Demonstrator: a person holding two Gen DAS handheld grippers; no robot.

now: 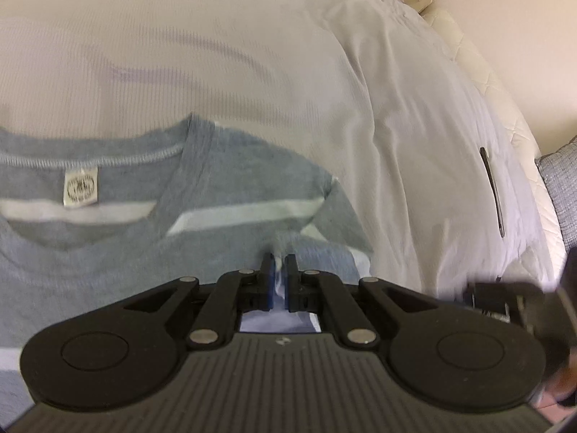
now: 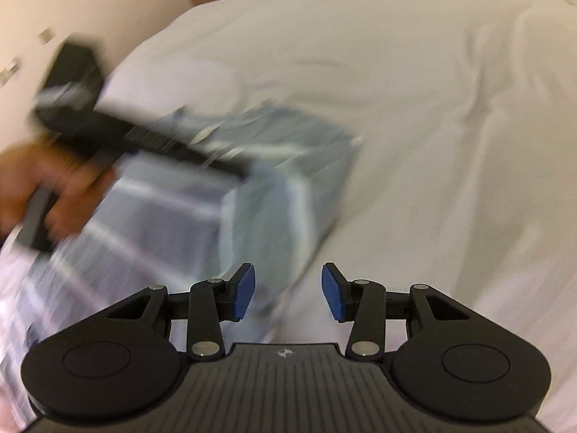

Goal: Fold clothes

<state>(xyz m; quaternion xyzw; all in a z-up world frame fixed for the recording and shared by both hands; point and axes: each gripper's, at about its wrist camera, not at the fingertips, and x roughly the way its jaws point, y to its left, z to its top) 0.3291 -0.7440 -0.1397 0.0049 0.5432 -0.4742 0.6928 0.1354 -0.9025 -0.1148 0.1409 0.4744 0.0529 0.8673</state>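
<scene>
Though the white bed (image 1: 414, 115) carries it flat, the grey striped T-shirt (image 1: 234, 195) near the bed's edge looks light and limp; best taken at hems. Left gripper (image 1: 278, 270) clamped on a fold at the sleeve; right gripper (image 2: 288, 288) apart, empty.

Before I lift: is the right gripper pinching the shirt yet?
No, the right gripper stands open, nothing between its blue pads, beside the striped shirt.

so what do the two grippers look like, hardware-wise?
Both match: the left gripper and right gripper are matte black, with a ribbed dark grey body bearing a small white logo, two round black lobes with circular insets, linkage arms with silver pivot pins, and blue pads on the fingers. No cables or sleeve visible.
</scene>
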